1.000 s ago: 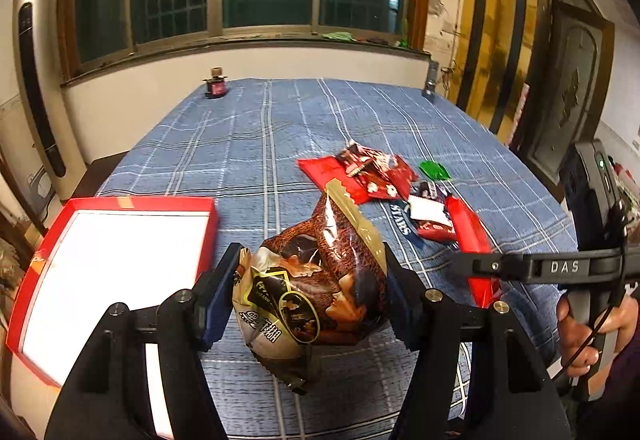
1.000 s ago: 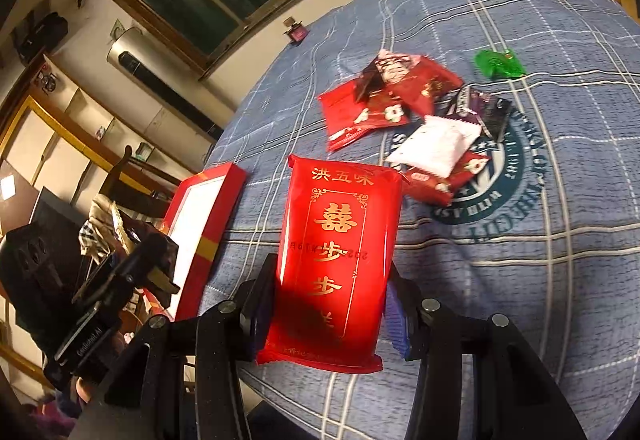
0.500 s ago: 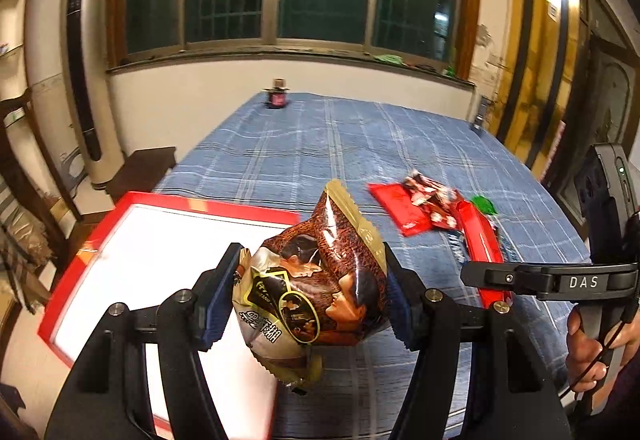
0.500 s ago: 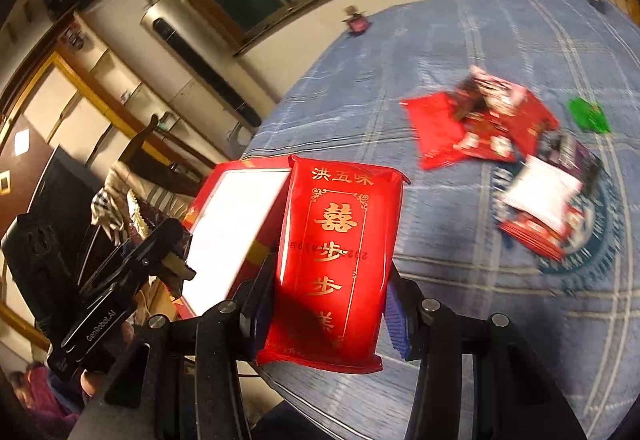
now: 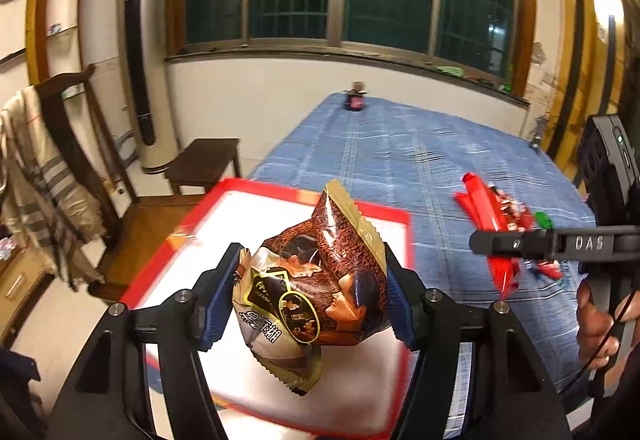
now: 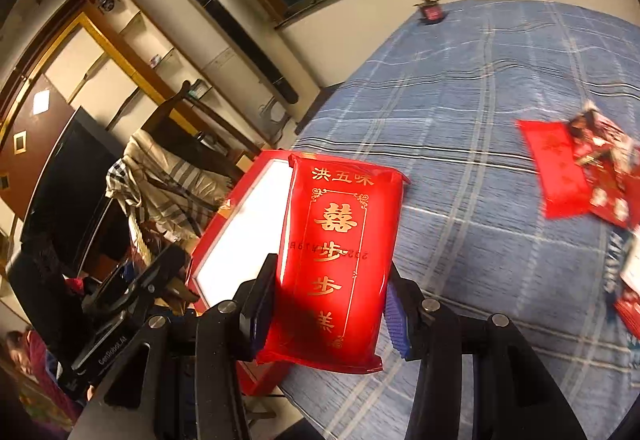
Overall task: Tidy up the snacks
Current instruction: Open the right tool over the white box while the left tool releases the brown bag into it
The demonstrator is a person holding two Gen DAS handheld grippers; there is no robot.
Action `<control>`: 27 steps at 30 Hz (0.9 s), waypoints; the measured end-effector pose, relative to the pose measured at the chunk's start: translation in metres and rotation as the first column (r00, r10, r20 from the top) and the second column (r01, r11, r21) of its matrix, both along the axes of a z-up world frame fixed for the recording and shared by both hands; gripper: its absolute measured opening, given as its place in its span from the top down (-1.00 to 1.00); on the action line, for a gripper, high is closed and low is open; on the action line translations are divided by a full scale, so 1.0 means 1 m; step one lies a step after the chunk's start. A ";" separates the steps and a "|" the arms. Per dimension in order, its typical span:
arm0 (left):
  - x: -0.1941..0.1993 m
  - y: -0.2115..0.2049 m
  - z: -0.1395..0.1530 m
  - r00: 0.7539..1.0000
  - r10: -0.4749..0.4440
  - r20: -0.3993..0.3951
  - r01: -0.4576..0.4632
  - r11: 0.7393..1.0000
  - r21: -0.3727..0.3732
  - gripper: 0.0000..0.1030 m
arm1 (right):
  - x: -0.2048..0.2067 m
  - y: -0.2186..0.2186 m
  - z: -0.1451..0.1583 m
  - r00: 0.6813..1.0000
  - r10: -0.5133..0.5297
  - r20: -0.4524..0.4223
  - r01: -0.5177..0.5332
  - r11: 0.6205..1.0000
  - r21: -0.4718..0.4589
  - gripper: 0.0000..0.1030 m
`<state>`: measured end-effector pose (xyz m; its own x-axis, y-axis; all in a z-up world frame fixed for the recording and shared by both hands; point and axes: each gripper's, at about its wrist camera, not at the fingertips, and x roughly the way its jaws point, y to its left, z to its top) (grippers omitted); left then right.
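Note:
My left gripper (image 5: 310, 302) is shut on a brown snack bag (image 5: 316, 292) with gold trim and holds it above the red box (image 5: 404, 236) with a white inside. My right gripper (image 6: 328, 310) is shut on a flat red packet (image 6: 336, 260) with gold characters, held above the table's left edge beside the red box (image 6: 240, 240). The right gripper also shows in the left wrist view (image 5: 504, 260), with the red packet (image 5: 506, 274) edge-on. A pile of red snack packets (image 6: 580, 167) lies on the blue plaid tablecloth (image 6: 460, 119) to the right.
A small dark jar (image 5: 355, 99) stands at the table's far end. A green packet (image 5: 544, 219) lies by the pile. A wooden chair (image 5: 72, 143) draped with a scarf, a stool (image 5: 204, 163) and a tall air conditioner (image 5: 140, 63) stand left of the table.
Both grippers have swung left with their snacks. The left one now holds the brown bag over the red box. The snack pile has shifted to the right of both views.

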<state>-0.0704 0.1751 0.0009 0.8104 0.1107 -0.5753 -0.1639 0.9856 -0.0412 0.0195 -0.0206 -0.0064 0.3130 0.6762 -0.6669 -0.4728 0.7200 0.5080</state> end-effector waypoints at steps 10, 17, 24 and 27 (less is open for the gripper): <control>0.002 0.021 -0.017 0.998 0.051 -0.045 -0.051 0.999 -0.001 -0.24 | 0.010 0.054 -0.023 0.997 0.068 -0.028 -0.069 0.997 -0.023 0.06; 0.007 0.023 -0.033 0.992 0.068 -0.103 -0.068 0.998 -0.001 -0.27 | 0.019 0.090 -0.031 0.996 0.083 -0.007 -0.084 0.996 -0.028 0.01; 0.003 0.026 -0.017 0.988 0.148 -0.032 -0.146 0.987 0.072 -0.34 | 0.017 0.068 0.013 0.991 0.042 0.124 -0.032 0.997 -0.077 0.01; -0.001 0.012 0.007 0.990 0.131 0.048 -0.135 0.986 0.102 -0.50 | 0.000 0.028 0.049 0.970 -0.026 0.244 0.046 0.996 -0.077 -0.04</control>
<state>-0.0711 0.1868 0.0075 0.8071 0.2767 -0.5216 -0.2940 0.9544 0.0514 0.0198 0.0079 0.0422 0.4949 0.6081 -0.6208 -0.5478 0.7728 0.3203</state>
